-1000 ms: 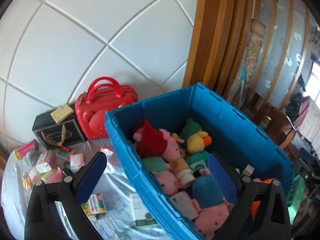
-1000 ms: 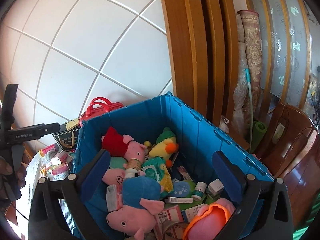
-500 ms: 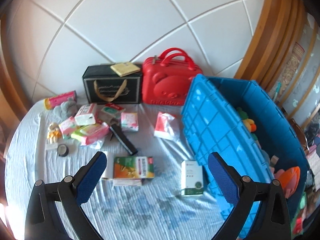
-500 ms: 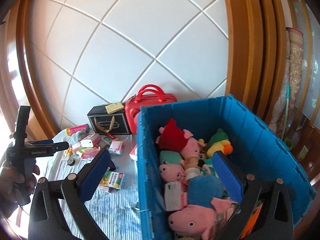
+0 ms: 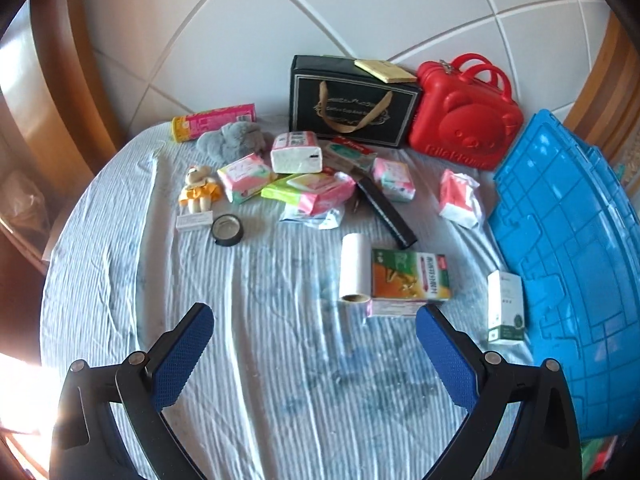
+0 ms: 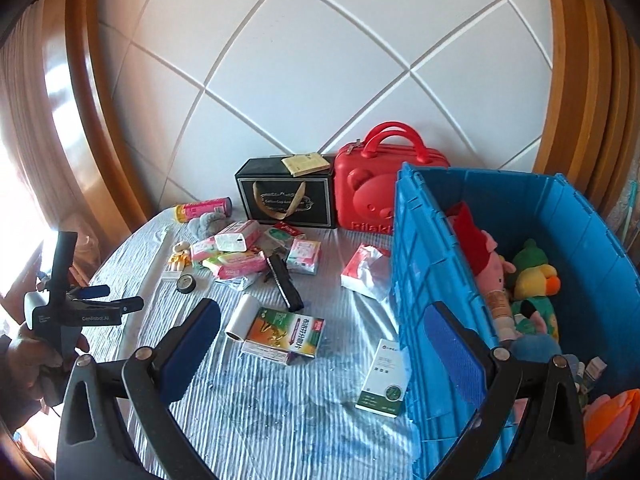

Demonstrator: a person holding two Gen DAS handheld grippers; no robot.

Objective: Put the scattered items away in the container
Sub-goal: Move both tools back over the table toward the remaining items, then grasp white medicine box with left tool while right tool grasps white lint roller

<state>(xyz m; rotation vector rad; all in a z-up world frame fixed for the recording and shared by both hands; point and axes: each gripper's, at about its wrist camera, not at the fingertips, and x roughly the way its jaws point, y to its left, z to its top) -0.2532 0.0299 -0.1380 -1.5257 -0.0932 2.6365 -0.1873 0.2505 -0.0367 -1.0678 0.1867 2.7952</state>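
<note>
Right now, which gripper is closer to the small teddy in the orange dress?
Left. The left gripper hovers beside the table's left edge, near the teddy; the right gripper sits farther back, by the blue bin.

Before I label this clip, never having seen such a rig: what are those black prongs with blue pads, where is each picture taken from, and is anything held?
No robot here: a person carries two hand-held grippers, each with a fisheye camera looking along its fingers. One picture looks out from the left gripper, the other from the right gripper; its view also shows the person's hand holding the left one. Both are open and hold nothing. On the striped cloth lie a paper roll, an orange-green box and a white-green box. The blue crate holds plush toys.
</note>
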